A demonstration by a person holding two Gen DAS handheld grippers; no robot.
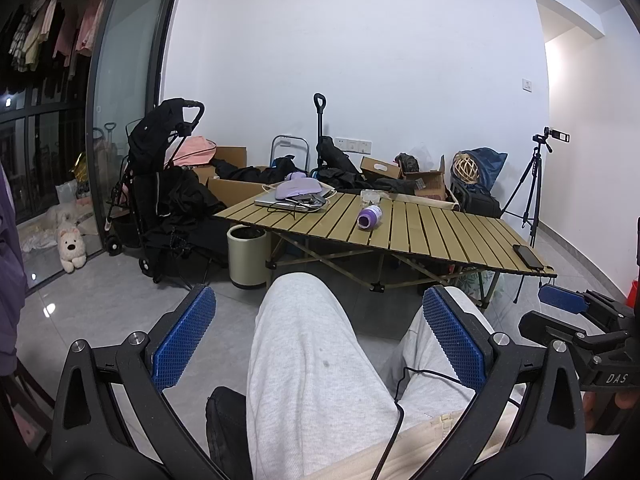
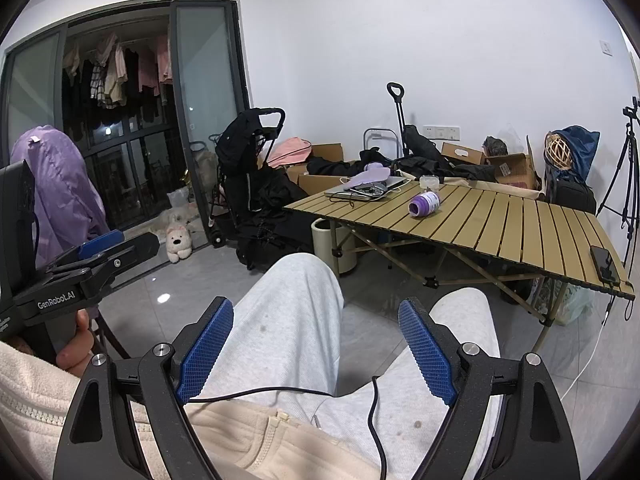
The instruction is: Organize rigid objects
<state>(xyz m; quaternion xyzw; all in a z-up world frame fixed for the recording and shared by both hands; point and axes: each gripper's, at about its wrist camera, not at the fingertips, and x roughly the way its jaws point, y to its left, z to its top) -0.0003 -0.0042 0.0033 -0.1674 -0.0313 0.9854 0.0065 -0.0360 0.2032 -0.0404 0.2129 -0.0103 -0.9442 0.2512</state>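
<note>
A purple-and-white bottle (image 1: 370, 217) lies on its side on the slatted folding table (image 1: 440, 236), with a small clear cup (image 1: 370, 198) behind it. A laptop (image 1: 280, 201) at the far left corner carries a lilac pouch (image 1: 298, 189) and small items. A black phone (image 1: 528, 256) lies at the near right edge. My left gripper (image 1: 318, 344) is open and empty over my knees, well short of the table. My right gripper (image 2: 316, 356) is open and empty too. The bottle (image 2: 425, 204), laptop (image 2: 362, 192) and phone (image 2: 603, 262) also show in the right wrist view.
A cream bin (image 1: 247, 256) stands under the table's left end. A black stroller (image 1: 160, 184), cardboard boxes (image 1: 430, 182) and dark bags line the wall. A tripod (image 1: 532, 188) stands at the right. A plush toy (image 1: 71, 249) sits by the glass door.
</note>
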